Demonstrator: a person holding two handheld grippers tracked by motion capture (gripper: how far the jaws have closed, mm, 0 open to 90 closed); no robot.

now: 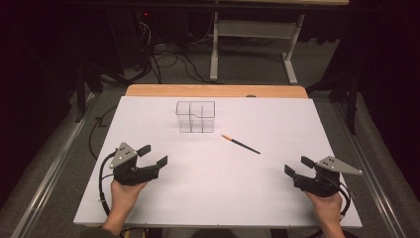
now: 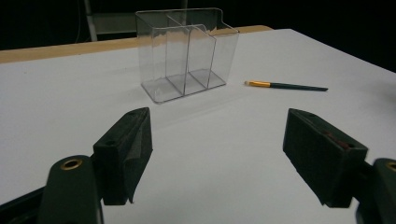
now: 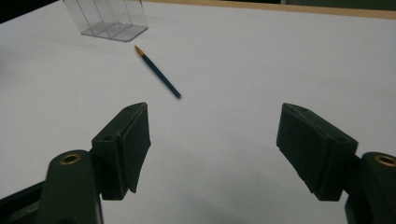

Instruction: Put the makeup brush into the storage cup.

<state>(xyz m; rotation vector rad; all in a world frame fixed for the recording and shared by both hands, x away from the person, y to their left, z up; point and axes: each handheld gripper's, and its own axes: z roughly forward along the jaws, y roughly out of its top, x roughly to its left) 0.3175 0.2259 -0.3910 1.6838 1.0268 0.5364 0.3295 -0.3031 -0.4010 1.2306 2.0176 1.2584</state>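
Here, two gripper hands wait, jaws spread and empty, near the tabletop's [image 1: 148, 208] front corners: left gripper [image 1: 152, 155], right gripper [image 1: 296, 166].

A thin brush [image 1: 240, 144] lies mid-tabletop beside the clear organizer [image 1: 195, 117]; seemingly light, stiff, best pinched mid-handle.

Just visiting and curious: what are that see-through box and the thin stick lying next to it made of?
The box looks like clear hard plastic, perhaps acrylic: you see straight through its walls and dividers, and the edges shine. The stick is a small paintbrush: dark handle, likely painted wood or plastic, with a shiny gold band, probably metal, near its light tip. Both rest on a matte white table.
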